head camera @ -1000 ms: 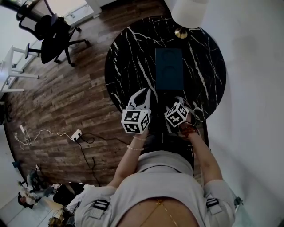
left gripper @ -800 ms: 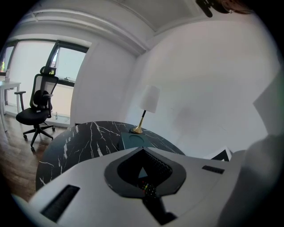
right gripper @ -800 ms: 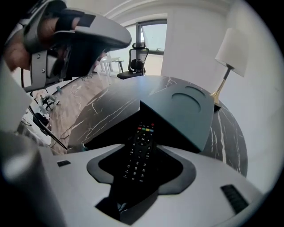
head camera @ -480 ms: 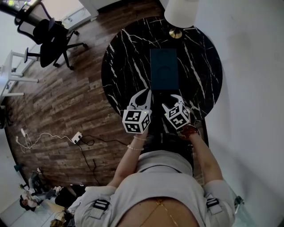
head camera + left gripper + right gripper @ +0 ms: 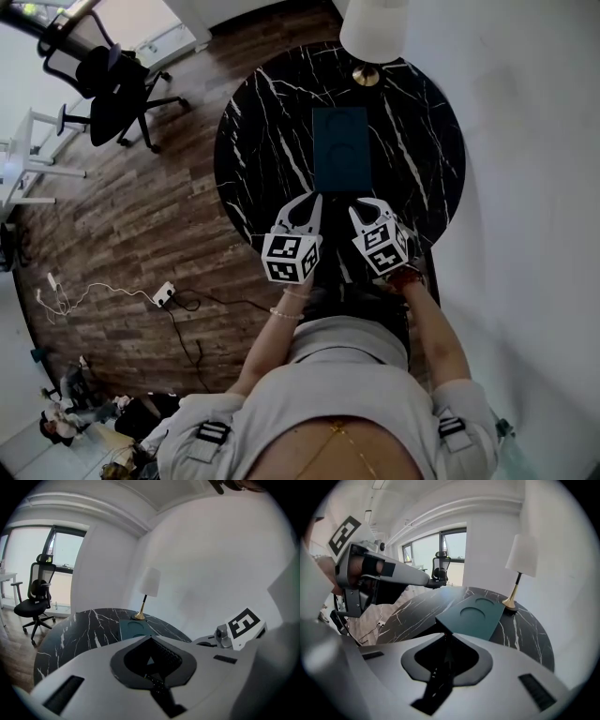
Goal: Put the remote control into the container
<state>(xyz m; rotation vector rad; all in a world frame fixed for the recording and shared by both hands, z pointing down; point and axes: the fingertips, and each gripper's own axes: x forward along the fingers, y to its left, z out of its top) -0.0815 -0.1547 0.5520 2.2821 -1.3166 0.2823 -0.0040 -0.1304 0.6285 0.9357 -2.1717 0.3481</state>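
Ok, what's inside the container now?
Nothing: the container shows two round hollows, both bare. The right gripper covers its near corner in its own view, but the head view shows it whole.

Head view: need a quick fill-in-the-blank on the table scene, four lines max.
1. The teal container lies on a black marble table whose top is ___ in shape.
2. Beyond the container, at the table's far edge, stands a ___.
3. The container's top has ___ circular recesses.
4. On the wood floor, upper left, stands a black office ___.
Missing: round; lamp; two; chair
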